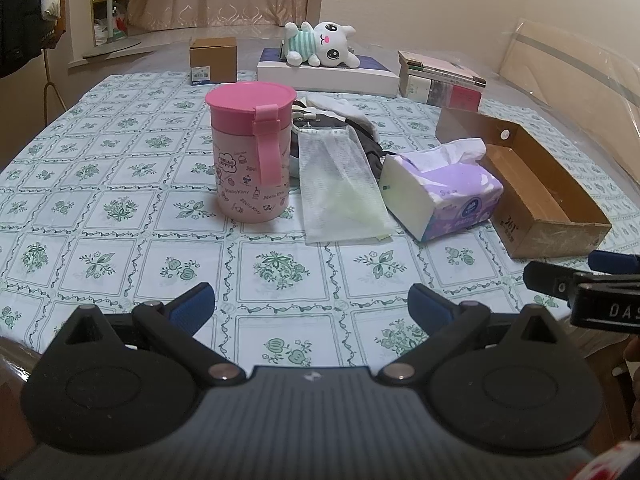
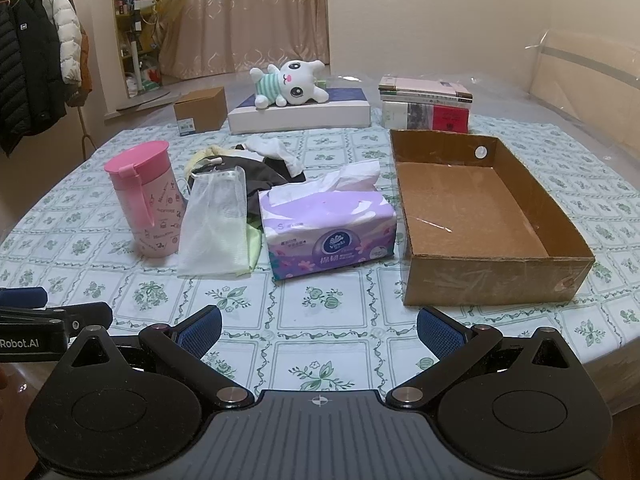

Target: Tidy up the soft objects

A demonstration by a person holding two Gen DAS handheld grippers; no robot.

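Note:
A purple tissue pack (image 1: pixel 444 192) (image 2: pixel 328 228) lies mid-table beside an open, empty cardboard box (image 1: pixel 540 196) (image 2: pixel 480 216). A clear mesh bag with a green cloth (image 1: pixel 340 184) (image 2: pixel 216 224) lies left of it, in front of a pile of dark and white clothes (image 1: pixel 340 120) (image 2: pixel 256 160). A white plush cat (image 1: pixel 324 44) (image 2: pixel 288 84) lies on a flat white box at the back. My left gripper (image 1: pixel 312 308) and right gripper (image 2: pixel 318 330) are open and empty near the table's front edge.
A pink lidded cup (image 1: pixel 250 152) (image 2: pixel 144 196) stands left of the mesh bag. A small brown carton (image 1: pixel 214 60) (image 2: pixel 200 114) and a stack of books (image 1: pixel 444 80) (image 2: pixel 426 104) stand at the back. The table (image 1: pixel 100 200) has a floral cloth.

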